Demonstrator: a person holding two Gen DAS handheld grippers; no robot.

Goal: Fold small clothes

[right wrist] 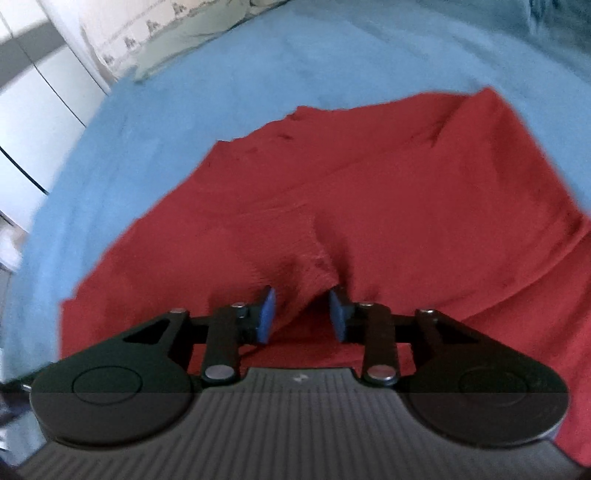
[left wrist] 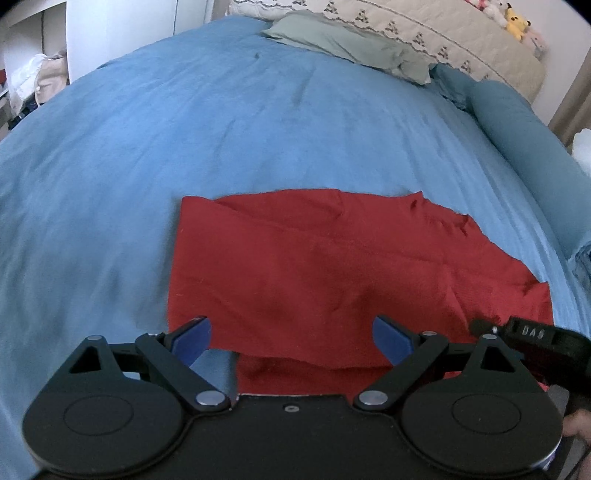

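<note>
Left gripper (left wrist: 291, 341): jaws were spread wide, with nothing between the blue pads (left wrist: 195, 339); it hung just above the near edge of the red garment (left wrist: 332, 266).
Right gripper (right wrist: 302, 314): jaws were partly closed around a raised ridge of the red garment (right wrist: 369, 192); the fabric stood up between the blue pads (right wrist: 266, 314), but whether the pads pressed it firmly could not be told. In the left wrist view its black body (left wrist: 535, 338) sat at the garment's near right corner.
Red garment: lay spread and creased on the blue bedcover (left wrist: 184, 129); a lower layer showed beneath its near edge, and its far edge was uneven.
Blue bedcover: extended under and beyond the garment on all visible sides.
Blue bolster (left wrist: 524, 140): lay along the right side, well apart from the garment.
Green pillow (left wrist: 343, 40): rested at the far end of the bedcover.
Patterned cream cover (left wrist: 443, 33): lay behind the pillow.
Yellow plush toy (left wrist: 515, 20): sat at the far right corner.
</note>
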